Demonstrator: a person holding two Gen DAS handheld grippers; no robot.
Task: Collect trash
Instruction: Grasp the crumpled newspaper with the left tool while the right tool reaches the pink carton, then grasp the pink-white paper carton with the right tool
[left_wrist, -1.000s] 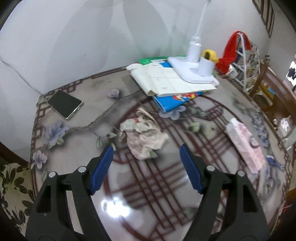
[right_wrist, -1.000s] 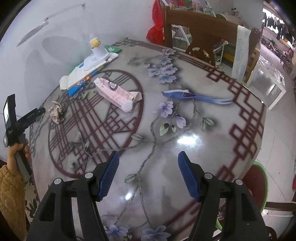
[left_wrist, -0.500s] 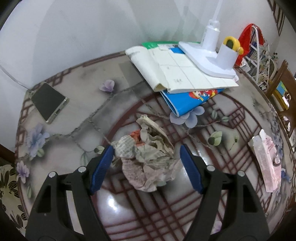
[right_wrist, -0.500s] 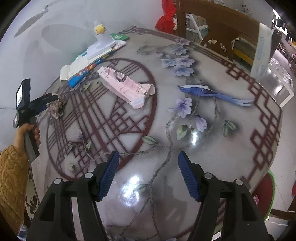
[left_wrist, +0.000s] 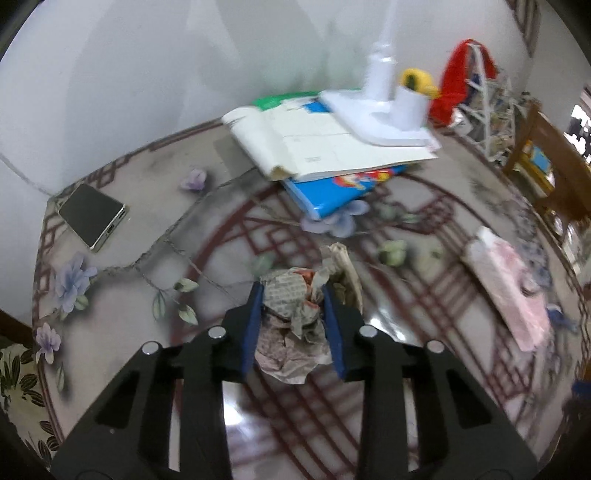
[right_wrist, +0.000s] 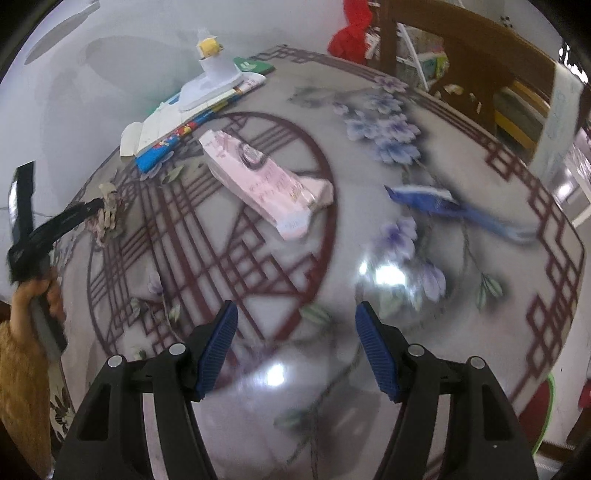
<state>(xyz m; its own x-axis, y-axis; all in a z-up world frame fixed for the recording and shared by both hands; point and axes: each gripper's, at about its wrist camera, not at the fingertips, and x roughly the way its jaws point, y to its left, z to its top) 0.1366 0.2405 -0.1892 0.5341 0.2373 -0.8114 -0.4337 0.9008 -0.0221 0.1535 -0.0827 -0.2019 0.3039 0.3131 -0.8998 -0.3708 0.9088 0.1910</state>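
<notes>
Left wrist view: the left gripper (left_wrist: 293, 314) has its jaws pinched on the paper wad (left_wrist: 295, 325), blue pads (left_wrist: 254, 325) pressed to both its sides, over the tabletop (left_wrist: 147, 206). Beyond the wad lies a book stack (left_wrist: 332, 162) with a white lamp base (left_wrist: 384, 114) on top; a phone (left_wrist: 92, 214) sits far left of the wad, a pink packet (left_wrist: 509, 284) to its right. Right wrist view: the right gripper (right_wrist: 295, 347) hangs with jaws wide and nothing between them, well apart from the wad (right_wrist: 107, 218); the pink packet (right_wrist: 266, 181) lies between them, a blue wrapper (right_wrist: 454, 210) farther right
</notes>
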